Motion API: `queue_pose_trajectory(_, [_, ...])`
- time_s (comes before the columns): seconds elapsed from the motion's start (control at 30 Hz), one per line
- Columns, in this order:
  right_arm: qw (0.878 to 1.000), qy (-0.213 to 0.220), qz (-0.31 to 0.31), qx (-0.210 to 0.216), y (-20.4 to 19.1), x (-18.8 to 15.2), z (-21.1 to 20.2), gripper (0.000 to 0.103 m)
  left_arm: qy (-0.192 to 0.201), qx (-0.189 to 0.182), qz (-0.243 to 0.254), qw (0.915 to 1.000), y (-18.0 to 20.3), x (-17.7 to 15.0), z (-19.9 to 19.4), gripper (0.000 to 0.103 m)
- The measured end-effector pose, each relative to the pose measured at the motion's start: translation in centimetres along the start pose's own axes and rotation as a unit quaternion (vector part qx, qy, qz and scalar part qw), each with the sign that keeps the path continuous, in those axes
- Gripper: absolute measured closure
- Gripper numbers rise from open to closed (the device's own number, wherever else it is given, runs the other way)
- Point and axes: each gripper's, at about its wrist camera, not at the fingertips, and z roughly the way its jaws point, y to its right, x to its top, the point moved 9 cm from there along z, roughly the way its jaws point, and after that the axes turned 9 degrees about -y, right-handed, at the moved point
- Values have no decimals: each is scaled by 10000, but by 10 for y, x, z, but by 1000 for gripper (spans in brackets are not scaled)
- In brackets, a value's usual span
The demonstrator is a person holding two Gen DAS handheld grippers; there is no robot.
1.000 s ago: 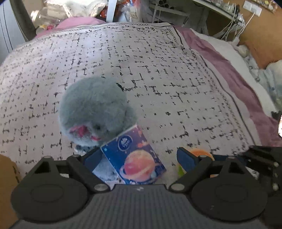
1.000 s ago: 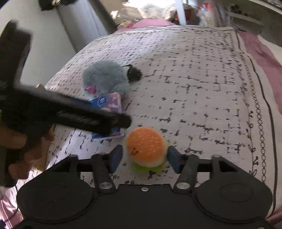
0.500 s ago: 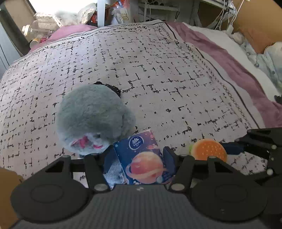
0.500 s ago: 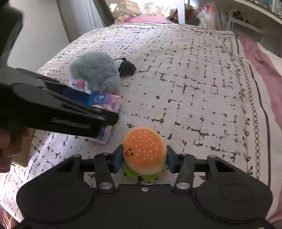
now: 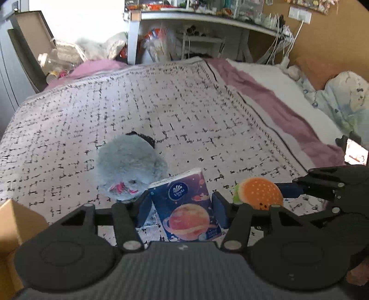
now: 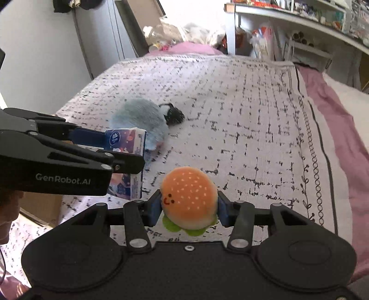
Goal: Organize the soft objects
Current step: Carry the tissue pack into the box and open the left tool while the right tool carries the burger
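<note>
My left gripper point(image 5: 182, 206) is shut on a blue tissue pack point(image 5: 184, 205) printed with an orange planet, held just above the bed cover. The same tissue pack point(image 6: 128, 147) shows in the right wrist view, clamped in the left gripper point(image 6: 129, 150). My right gripper point(image 6: 189, 208) is shut on an orange burger plush point(image 6: 189, 198) with a green frill, also lifted off the cover. In the left wrist view the burger plush point(image 5: 258, 192) hangs to the right, in the right gripper point(image 5: 265, 192). A grey fluffy plush point(image 5: 130, 165) lies on the cover behind the pack.
A small black item point(image 6: 173, 114) lies beside the grey plush point(image 6: 140, 117). A cardboard box point(image 5: 12, 221) stands at the bed's near left corner. Purple sheet and pillows point(image 5: 341, 97) lie to the right; a cluttered desk point(image 5: 207, 20) stands beyond the bed.
Both grippers closed, the left on the tissue pack and the right on the burger plush, and then both rose off the cover with them.
</note>
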Motion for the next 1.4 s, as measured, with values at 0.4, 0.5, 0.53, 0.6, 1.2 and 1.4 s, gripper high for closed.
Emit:
queue_pose_trajectory(0.4, [9990,422,-127,-49,-15,9,-43,56,457,155,-225,9986,-11,-11,-59,47])
queue_pose_trajectory(0.5, [9984,511,-226,-94,-20,13,-53,56,573,187,-285,9978,-16,-12,-71,47])
queue_pose_trajectory(0.53, [9982,535,-248,-105,-22,14,-56,56,609,189,-308,9975,-18,-13,-75,47])
queue_pose_trajectory(0.6, [9979,581,-271,-115,-26,17,-60,56,688,196,-335,9969,-21,-14,-83,47])
queue_pose_trajectory(1.2, [9950,775,-636,4,-85,24,-72,56,970,499,-762,9911,-78,-58,-129,47])
queue_pose_trajectory(1.4, [9941,828,-691,78,-104,29,-73,56,1016,647,-939,9883,-100,-76,-141,47])
